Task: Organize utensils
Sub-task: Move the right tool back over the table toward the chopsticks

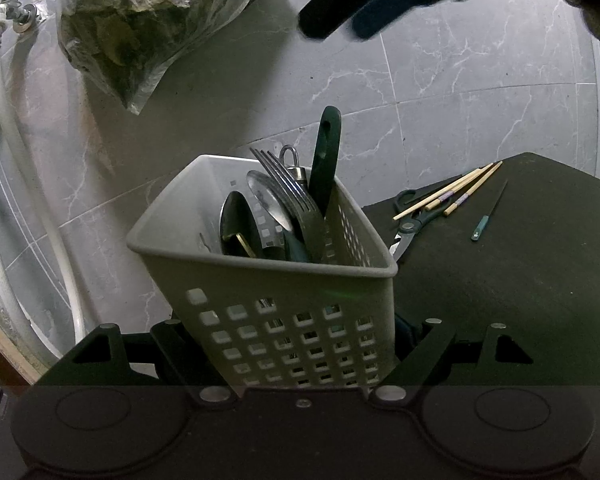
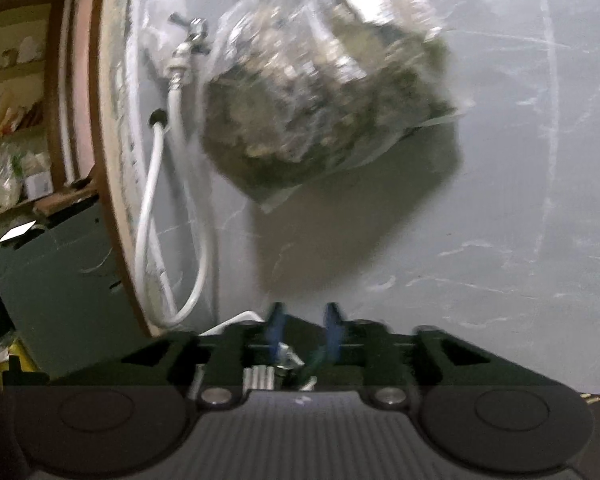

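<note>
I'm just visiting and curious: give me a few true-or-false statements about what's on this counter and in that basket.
1. The basket sits between the left hand-held gripper's fingers. True.
2. The basket is empty. False: it holds a fork, spoons and a dark handle.
3. Chopsticks lie on the dark counter. True.
4. The scissors stand in the basket. False: they lie on the counter.
5. A plastic bag hangs against the tiled wall. True.

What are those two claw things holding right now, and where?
The left gripper clamps the utensil basket by its lower side walls. The right gripper holds nothing; its jaws stand apart.
</note>
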Action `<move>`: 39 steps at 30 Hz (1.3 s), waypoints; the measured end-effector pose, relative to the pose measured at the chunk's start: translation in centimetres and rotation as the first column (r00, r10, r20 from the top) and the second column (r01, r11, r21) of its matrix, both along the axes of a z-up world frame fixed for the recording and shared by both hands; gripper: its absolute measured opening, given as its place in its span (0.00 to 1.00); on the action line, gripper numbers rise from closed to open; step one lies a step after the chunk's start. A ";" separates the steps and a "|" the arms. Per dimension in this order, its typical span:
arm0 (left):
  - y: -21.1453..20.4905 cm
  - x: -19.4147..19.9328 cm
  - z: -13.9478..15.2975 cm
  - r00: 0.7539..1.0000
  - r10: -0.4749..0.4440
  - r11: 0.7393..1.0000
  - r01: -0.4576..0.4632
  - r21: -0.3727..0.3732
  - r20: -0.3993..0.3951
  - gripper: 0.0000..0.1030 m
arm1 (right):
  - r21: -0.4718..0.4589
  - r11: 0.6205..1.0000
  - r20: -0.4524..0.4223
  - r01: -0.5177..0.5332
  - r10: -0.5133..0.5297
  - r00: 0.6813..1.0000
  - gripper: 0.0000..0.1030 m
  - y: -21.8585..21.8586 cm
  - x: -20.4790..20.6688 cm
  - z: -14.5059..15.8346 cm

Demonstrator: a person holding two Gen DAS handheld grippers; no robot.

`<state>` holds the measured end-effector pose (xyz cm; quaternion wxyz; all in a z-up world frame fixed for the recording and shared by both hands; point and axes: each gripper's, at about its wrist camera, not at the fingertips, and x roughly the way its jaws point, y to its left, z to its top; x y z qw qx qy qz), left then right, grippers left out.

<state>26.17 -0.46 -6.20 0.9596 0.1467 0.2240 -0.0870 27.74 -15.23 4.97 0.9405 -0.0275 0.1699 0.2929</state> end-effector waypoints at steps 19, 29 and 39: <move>-0.1 -0.3 -0.1 1.000 0.003 1.000 -0.003 -0.004 0.003 0.80 | -0.091 0.866 -0.175 0.491 -0.500 0.848 0.99 -13.2 -1.0 -5.2; 0.0 -0.4 -0.1 1.000 -0.002 1.000 0.002 -0.003 0.000 0.80 | -0.120 0.725 -0.406 0.679 -0.660 0.632 0.99 -19.4 -2.6 -11.0; 0.0 -0.2 0.2 1.000 -0.003 1.000 0.003 0.003 -0.014 0.81 | -0.093 0.665 -0.482 0.741 -0.681 0.551 0.99 -22.0 -4.4 -14.5</move>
